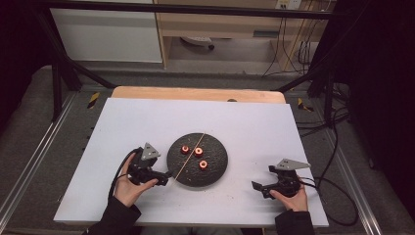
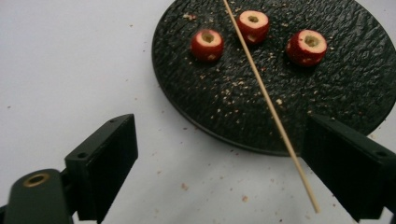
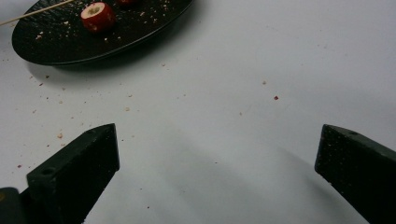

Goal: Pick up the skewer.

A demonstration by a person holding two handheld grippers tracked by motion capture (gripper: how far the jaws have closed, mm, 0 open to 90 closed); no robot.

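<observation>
1. High view: round black plate (image 1: 218,171) mid-table, three red fruit pieces (image 1: 198,152) on it, thin wooden skewer (image 1: 191,155) lying slantwise across; left gripper (image 1: 165,178) at plate's near-left rim by skewer's near end, right gripper (image 1: 255,186) well apart on bare white table (image 1: 254,127)
2. Left gripper view: jaws wide, nothing clamped; skewer's near end between them, close beside right-hand jaw, touching or not unclear
3. Right gripper view: jaws spread wide, holding nothing, over crumb-speckled table; plate far upper left

A lab-style recording bay: a white table (image 1: 147,122) stands inside a black metal frame (image 1: 54,63), cables (image 1: 337,147) trailing at three o'clock, pale cabinets (image 1: 107,34) at twelve o'clock, grey carpet underneath.
</observation>
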